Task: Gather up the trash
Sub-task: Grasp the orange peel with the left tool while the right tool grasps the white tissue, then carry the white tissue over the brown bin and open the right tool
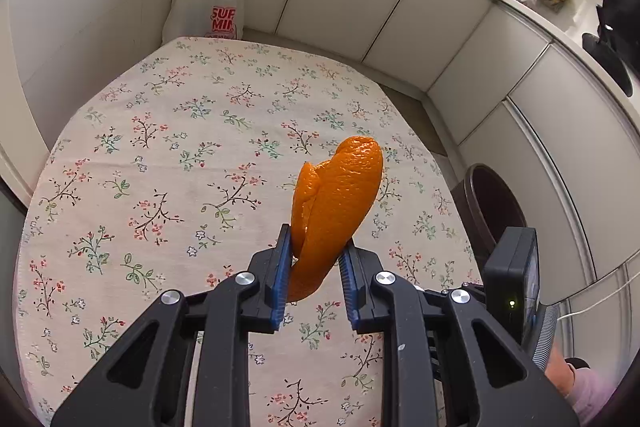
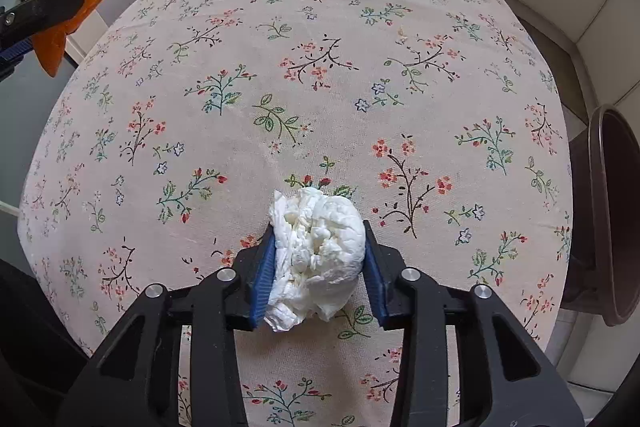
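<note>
Meanwhile, low in the left wrist frame, the left gripper (image 1: 314,255) is clamping an orange peel (image 1: 336,199) above the floral tablecloth (image 1: 160,147). At the bottom centre of the right wrist frame, the right gripper (image 2: 318,247) is pinching a crumpled white tissue (image 2: 316,247) on that cloth, with a brown bin (image 2: 612,219) showing at the right edge.

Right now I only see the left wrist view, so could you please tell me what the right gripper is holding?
Observer: The right gripper is shut on a crumpled white paper tissue.
Operator: Thank you. Is it seated well between the fingers?
Observer: It fills the gap between the blue ribbed pads and bulges out past the tips, above the floral tablecloth.
</note>
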Demonstrator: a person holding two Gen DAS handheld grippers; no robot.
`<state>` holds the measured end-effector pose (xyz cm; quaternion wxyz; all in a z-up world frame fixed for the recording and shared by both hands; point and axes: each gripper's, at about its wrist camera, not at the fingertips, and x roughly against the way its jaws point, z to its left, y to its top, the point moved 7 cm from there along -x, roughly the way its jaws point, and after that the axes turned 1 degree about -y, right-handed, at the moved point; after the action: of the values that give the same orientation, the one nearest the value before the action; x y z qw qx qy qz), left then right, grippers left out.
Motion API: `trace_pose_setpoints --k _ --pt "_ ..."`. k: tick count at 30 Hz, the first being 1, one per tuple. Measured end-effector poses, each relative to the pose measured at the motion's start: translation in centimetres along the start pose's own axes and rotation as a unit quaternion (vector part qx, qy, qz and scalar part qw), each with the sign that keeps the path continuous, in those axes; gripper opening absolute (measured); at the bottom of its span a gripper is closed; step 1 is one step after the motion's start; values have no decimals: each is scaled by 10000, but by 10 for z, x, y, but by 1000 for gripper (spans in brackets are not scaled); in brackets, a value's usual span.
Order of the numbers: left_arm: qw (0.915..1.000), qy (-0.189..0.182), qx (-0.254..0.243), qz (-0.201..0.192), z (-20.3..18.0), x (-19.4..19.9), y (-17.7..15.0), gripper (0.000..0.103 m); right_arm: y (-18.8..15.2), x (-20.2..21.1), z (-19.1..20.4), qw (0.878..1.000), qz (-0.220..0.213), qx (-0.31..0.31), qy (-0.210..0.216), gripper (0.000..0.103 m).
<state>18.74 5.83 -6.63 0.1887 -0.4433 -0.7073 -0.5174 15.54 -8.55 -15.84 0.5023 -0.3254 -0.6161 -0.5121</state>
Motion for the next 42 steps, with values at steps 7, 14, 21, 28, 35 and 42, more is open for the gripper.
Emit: trace_pose_setpoints --k 7,14,21,28,35,42 --pt "9999 -64 109 -19 -6 -5 3 23 4 19 5 9994 -294 118 102 28" --pt "9997 -167 98 -135 -21 -6 12 23 19 56 -3 9961 -870 103 112 28" --pt "9987 -376 22 -340 -48 -5 25 23 35 110 -33 9853 -1698 -178 -41 28" --pt "9972 -550 -138 -480 -80 -10 36 24 41 151 -79 9701 -2320 -618 -369 29" --pt "9951 -722 -381 -553 -122 -23 45 24 35 183 -136 9497 -2798 -1176 -765 29" --pt "9913 -1124 -504 -473 -186 -46 47 25 22 204 -211 9199 -3147 -1884 -1385 30"
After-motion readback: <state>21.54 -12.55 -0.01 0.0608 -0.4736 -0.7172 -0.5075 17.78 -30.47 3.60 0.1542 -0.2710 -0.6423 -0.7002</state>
